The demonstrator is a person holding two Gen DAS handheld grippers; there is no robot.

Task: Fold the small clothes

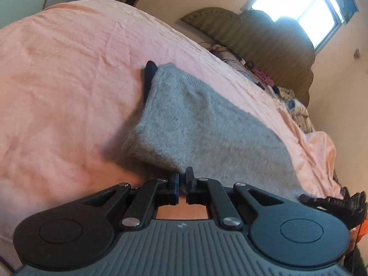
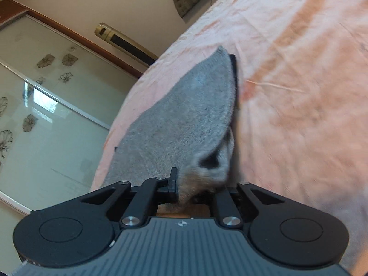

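A grey knit garment (image 1: 202,124) lies stretched over the pink bedsheet (image 1: 57,69), with its near edge raised off the sheet. A black strip (image 1: 148,78) pokes out from under its far end; the right wrist view shows the same strip (image 2: 233,69). My left gripper (image 1: 183,177) is shut, its tips pinching the garment's near edge. In the right wrist view the grey garment (image 2: 184,115) rises in an arc. A thick bunched fold of it fills my right gripper (image 2: 200,180). The fold hides the right finger.
A padded olive headboard (image 1: 264,46) stands under a bright window (image 1: 299,4), with a heap of mixed clothes (image 1: 264,76) along it. Part of the other black tool (image 1: 333,203) shows at the lower right. Beyond the bed are a flowered sliding door (image 2: 46,103) and a gold standing unit (image 2: 124,41).
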